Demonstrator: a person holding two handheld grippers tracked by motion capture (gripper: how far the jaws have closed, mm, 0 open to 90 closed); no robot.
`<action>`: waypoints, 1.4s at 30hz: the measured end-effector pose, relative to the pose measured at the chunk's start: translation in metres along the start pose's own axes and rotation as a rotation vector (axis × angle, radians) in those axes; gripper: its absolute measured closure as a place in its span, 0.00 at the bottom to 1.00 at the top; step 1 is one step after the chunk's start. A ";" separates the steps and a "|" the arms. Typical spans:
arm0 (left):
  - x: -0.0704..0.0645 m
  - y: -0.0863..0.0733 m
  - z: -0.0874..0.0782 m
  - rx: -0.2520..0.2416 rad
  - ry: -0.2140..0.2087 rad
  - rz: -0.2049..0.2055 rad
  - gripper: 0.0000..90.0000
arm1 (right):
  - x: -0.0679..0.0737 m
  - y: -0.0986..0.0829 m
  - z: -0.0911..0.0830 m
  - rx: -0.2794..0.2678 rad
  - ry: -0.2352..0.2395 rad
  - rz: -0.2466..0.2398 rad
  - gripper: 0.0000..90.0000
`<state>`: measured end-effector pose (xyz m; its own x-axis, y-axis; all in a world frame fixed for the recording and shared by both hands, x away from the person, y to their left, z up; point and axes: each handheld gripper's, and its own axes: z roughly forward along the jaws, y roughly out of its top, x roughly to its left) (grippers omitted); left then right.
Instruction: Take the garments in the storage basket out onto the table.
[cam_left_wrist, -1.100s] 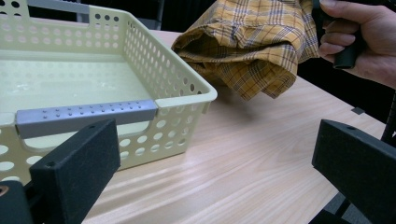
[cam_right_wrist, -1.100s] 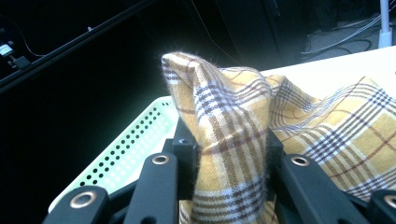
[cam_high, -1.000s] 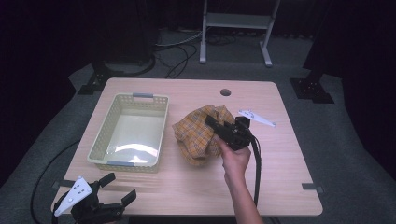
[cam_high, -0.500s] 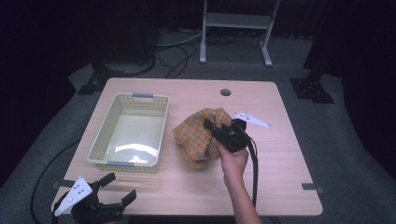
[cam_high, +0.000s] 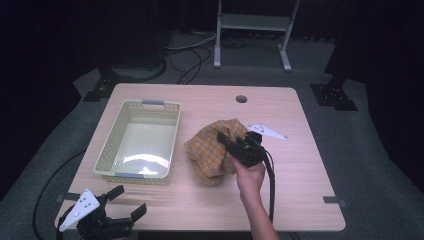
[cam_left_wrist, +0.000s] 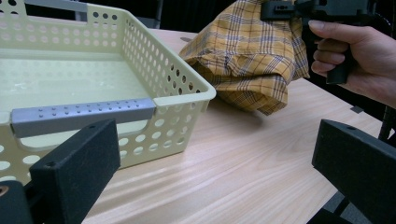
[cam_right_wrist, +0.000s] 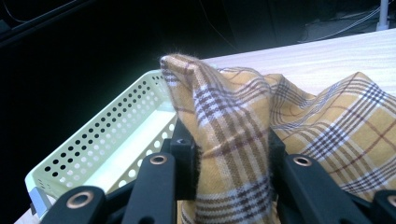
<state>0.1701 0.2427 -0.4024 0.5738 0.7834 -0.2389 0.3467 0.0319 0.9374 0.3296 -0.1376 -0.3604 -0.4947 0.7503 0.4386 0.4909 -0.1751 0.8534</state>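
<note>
A yellow plaid cloth (cam_high: 210, 152) lies bunched on the wooden table (cam_high: 300, 170), just right of a pale yellow perforated basket (cam_high: 117, 145). A hand holds my right gripper (cam_high: 227, 141) shut on a raised fold of the cloth (cam_right_wrist: 233, 116), which is pinched between its black jaws. The cloth's lower part (cam_left_wrist: 252, 60) still rests on the table beside the basket (cam_left_wrist: 177, 88). My left gripper (cam_high: 127, 201) sits at the table's front left edge, open, with nothing between its jaws. The basket interior looks empty.
A round cable hole (cam_high: 241, 98) sits near the table's far edge. The right gripper's black cable (cam_high: 272, 190) trails toward the front. A metal stand (cam_high: 250, 30) and floor cables lie beyond the table. Bare wood stretches right of the cloth.
The right gripper, shut on the cloth, has shifted slightly toward the front and gathered the fabric tighter. The left gripper has not moved.
</note>
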 end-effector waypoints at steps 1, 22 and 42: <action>0.000 0.000 0.000 0.000 0.000 0.001 0.01 | 0.000 -0.001 0.000 0.002 0.000 0.000 0.75; 0.000 0.000 0.000 0.000 -0.001 -0.003 0.01 | -0.002 -0.014 -0.004 0.026 -0.010 -0.030 0.75; 0.000 0.000 0.001 0.006 0.000 0.005 0.01 | -0.005 -0.024 -0.006 0.035 0.002 -0.031 0.74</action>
<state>0.1707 0.2417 -0.4026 0.5759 0.7832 -0.2344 0.3480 0.0246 0.9372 0.3159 -0.1408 -0.3817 -0.5116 0.7535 0.4130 0.5002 -0.1297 0.8562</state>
